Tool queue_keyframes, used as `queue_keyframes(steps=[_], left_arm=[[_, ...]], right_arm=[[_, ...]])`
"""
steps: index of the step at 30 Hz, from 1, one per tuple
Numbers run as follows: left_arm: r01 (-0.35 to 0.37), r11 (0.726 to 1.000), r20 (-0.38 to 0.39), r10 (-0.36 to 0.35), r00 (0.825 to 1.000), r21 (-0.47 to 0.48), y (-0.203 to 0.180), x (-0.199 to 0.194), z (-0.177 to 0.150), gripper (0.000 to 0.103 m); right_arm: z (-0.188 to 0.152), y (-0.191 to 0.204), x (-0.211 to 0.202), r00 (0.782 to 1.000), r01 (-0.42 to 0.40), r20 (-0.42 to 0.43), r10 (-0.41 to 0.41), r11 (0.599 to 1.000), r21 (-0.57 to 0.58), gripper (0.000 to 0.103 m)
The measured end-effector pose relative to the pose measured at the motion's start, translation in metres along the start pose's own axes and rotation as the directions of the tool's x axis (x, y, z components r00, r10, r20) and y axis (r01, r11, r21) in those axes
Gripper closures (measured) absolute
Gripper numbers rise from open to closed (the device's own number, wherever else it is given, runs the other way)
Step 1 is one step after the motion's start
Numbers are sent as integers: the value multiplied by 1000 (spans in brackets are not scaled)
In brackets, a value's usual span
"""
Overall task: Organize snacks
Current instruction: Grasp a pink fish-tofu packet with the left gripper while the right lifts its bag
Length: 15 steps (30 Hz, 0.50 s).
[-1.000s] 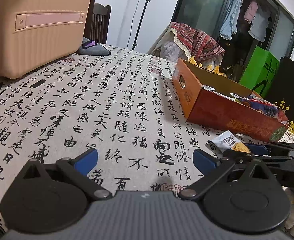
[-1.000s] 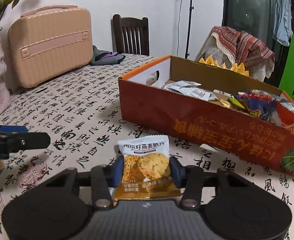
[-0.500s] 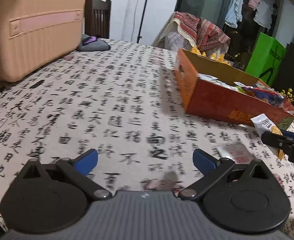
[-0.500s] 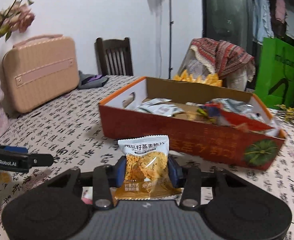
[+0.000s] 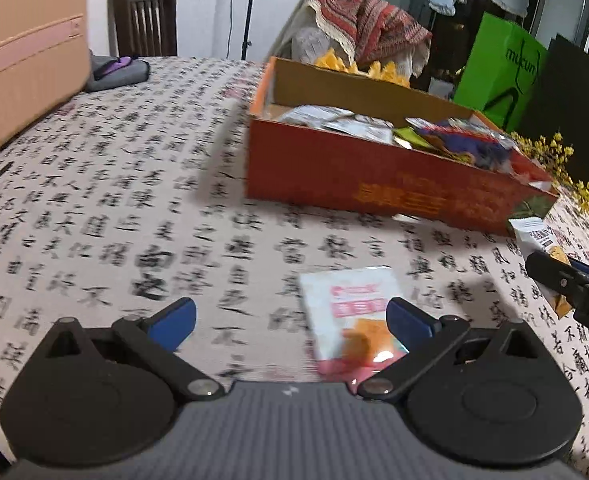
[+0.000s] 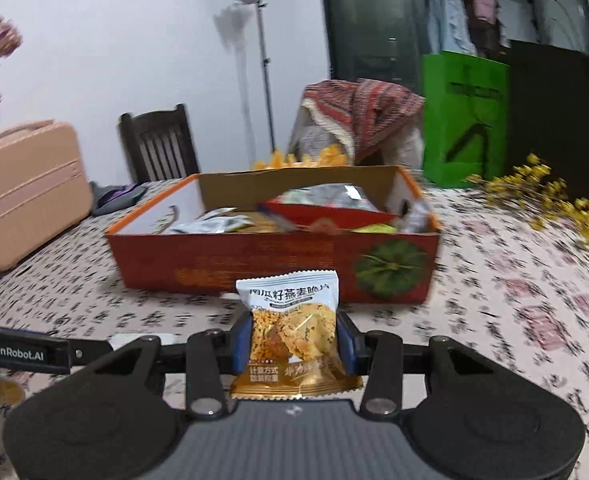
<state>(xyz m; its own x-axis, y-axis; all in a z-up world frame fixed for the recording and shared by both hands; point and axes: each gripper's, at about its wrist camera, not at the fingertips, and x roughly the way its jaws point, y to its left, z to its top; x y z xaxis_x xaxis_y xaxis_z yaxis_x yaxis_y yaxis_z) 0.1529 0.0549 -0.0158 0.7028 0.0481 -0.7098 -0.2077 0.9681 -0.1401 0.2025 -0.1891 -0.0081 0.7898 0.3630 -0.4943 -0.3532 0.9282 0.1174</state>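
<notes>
My right gripper (image 6: 293,342) is shut on a white and orange oat crisp packet (image 6: 292,336) and holds it above the table, in front of the red cardboard snack box (image 6: 274,264). That packet (image 5: 540,240) and the right gripper also show at the right edge of the left wrist view. My left gripper (image 5: 292,320) is open and empty, low over the table. A white and pink snack packet (image 5: 350,320) lies flat on the cloth between its fingers, nearer the right one. The box (image 5: 374,184) holds several packets.
A pink suitcase (image 5: 22,60) stands at the left on the calligraphy tablecloth (image 5: 114,200). A dark pouch (image 5: 118,74) lies near a wooden chair (image 5: 144,16). Green (image 6: 464,116) and black (image 6: 562,120) bags stand behind. Yellow dried flowers (image 6: 542,196) lie right of the box.
The left gripper has swung right toward the box, and the white and pink packet now lies between its fingers. The right gripper has risen and turned to face the box's long side, still holding its packet.
</notes>
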Motion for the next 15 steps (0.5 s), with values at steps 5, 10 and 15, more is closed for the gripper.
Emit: queue_keyframes(steps=[5, 10, 15], left_arm=[[-53, 999, -22, 53, 998, 9, -30, 8, 3, 0], [-115, 993, -47, 114, 992, -11, -48, 19, 3, 0], [-213, 977, -24, 213, 977, 0, -59, 25, -3, 0]], right_arm=[[-6, -22, -1, 999, 30, 23, -32, 998, 51, 61], [-9, -28, 1, 999, 18, 38, -21, 997, 73, 61], [-11, -32, 0, 999, -10, 46, 6, 995, 98, 61]])
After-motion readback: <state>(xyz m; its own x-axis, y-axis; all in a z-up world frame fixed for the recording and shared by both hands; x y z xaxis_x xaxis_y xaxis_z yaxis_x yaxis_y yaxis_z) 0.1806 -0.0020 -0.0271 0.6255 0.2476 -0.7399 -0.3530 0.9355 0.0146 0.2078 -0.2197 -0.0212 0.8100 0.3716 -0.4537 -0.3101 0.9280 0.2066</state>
